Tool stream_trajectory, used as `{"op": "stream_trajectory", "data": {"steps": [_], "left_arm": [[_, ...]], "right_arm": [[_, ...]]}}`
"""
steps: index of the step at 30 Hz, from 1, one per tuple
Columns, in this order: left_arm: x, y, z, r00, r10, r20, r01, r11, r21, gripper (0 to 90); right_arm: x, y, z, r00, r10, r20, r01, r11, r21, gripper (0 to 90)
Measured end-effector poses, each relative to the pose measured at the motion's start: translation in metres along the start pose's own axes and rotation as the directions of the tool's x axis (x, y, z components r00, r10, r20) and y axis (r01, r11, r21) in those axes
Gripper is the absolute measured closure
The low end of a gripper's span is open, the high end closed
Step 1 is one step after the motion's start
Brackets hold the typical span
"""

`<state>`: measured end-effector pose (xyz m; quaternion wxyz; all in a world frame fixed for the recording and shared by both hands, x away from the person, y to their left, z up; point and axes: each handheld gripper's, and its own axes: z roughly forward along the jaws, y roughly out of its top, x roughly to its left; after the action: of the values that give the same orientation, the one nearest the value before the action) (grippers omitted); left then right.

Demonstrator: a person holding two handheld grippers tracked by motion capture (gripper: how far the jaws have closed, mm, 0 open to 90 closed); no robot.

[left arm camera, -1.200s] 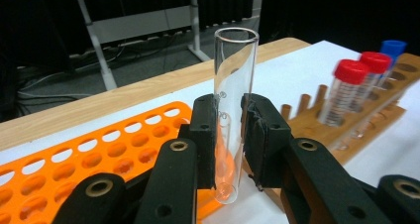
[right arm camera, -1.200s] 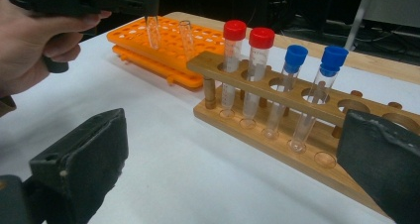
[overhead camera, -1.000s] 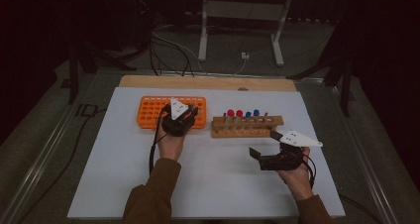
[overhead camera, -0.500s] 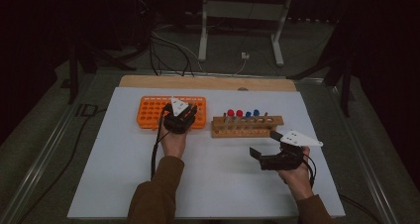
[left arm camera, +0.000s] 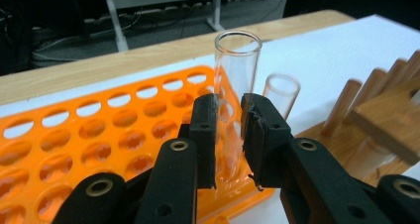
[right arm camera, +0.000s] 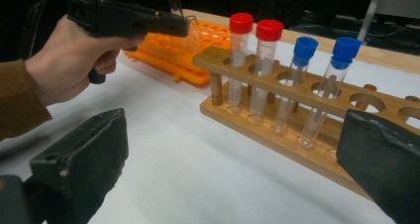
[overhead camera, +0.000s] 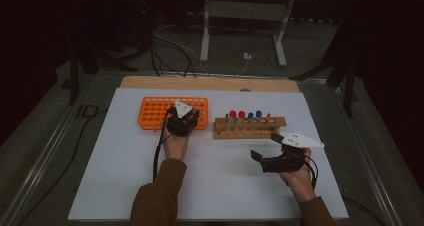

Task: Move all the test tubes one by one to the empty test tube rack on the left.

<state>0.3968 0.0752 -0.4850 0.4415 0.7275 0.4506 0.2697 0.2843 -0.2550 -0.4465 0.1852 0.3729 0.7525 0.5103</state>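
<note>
My left gripper [left arm camera: 229, 135] is shut on a clear uncapped test tube [left arm camera: 235, 65], held upright over the right end of the orange rack [left arm camera: 99, 140]; its lower end sits among the rack's holes. A second clear tube [left arm camera: 280, 92] stands just behind it. From above, the left gripper [overhead camera: 183, 120] hovers at the orange rack's [overhead camera: 150, 111] right edge. The wooden rack [right arm camera: 297, 135] holds two red-capped tubes [right arm camera: 241, 60] and two blue-capped tubes [right arm camera: 302, 80]. My right gripper [overhead camera: 267, 147] stands open in front of the wooden rack [overhead camera: 250, 128], nothing between its jaws.
A white mat [overhead camera: 100, 176] covers the table, with a wooden strip [overhead camera: 210, 83] along its far edge. Cables and a metal stand's legs [overhead camera: 240, 31] lie on the floor beyond. The wooden rack has free holes at its right end [right arm camera: 369, 102].
The left gripper has sunk slightly with the tube toward the orange rack. The right gripper has stayed where it was.
</note>
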Motion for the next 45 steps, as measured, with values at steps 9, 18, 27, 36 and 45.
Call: {"op": "stream_trajectory", "data": {"steps": [9,18,27,36,45], "left_arm": [[-0.002,-0.006,0.006,0.9994,0.033,-0.002,-0.033,0.9976,0.061,76.6],[-0.002,-0.007,0.008,0.999,0.045,-0.001,-0.045,0.9952,0.087,76.7],[-0.001,-0.007,0.01,0.9994,0.033,0.006,-0.033,0.9945,0.1,76.6],[0.005,-0.011,0.005,0.9999,-0.017,-0.001,0.017,0.9953,0.095,55.6],[0.015,-0.007,-0.014,0.9933,-0.115,0.011,0.115,0.992,0.052,20.2]], "right_arm": [[0.002,0.0,0.001,1.0,-0.004,-0.006,0.004,1.0,0.005,0.2],[0.004,-0.001,0.003,0.9999,-0.008,-0.011,0.008,1.0,0.014,0.2],[0.004,-0.002,0.004,0.9998,-0.012,-0.015,0.012,1.0,0.021,0.2],[0.004,-0.002,0.004,0.9999,-0.01,-0.014,0.01,1.0,0.018,0.2],[0.004,-0.002,0.004,1.0,-0.005,-0.008,0.006,1.0,0.019,0.2]]}}
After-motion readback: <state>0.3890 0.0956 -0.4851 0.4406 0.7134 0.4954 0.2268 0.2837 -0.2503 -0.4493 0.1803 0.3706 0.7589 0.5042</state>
